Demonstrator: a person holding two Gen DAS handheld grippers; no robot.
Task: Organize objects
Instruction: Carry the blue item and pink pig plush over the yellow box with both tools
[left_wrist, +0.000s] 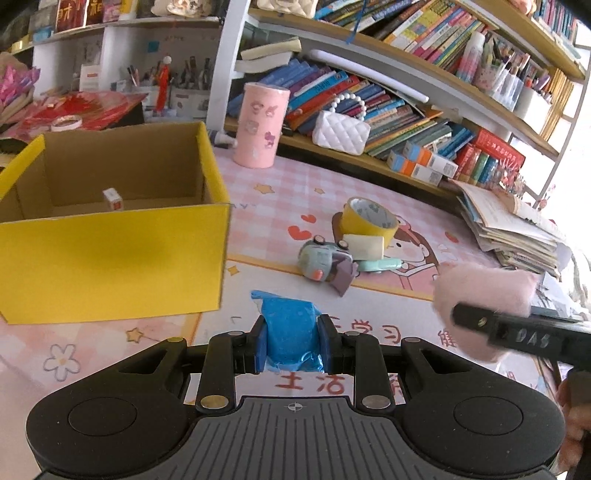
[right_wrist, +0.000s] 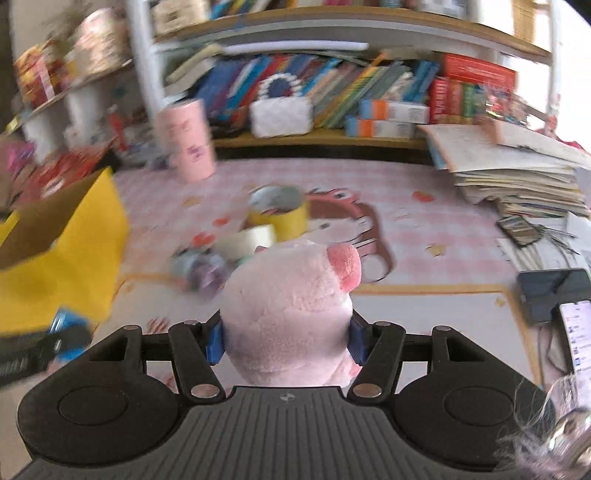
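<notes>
Left tongs (left_wrist: 290, 341) angled downward, jaws closed tight on a crinkled blue plastic packet (left_wrist: 290, 328), blue pads pressing both its sides. Right tongs (right_wrist: 286, 341) likewise tilted down, jaws part-way apart and clamped on a soft pink plush pig toy (right_wrist: 295, 314), pads sunk into its flanks. Seen from the left wrist, one black finger (left_wrist: 517, 332) across the pig.

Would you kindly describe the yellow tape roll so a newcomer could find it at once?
Start at the yellow box, then look right across the pink mat. The tape roll tops a small pile of oddments, leaning on a cream block. It is the only yellow ring there.
</notes>
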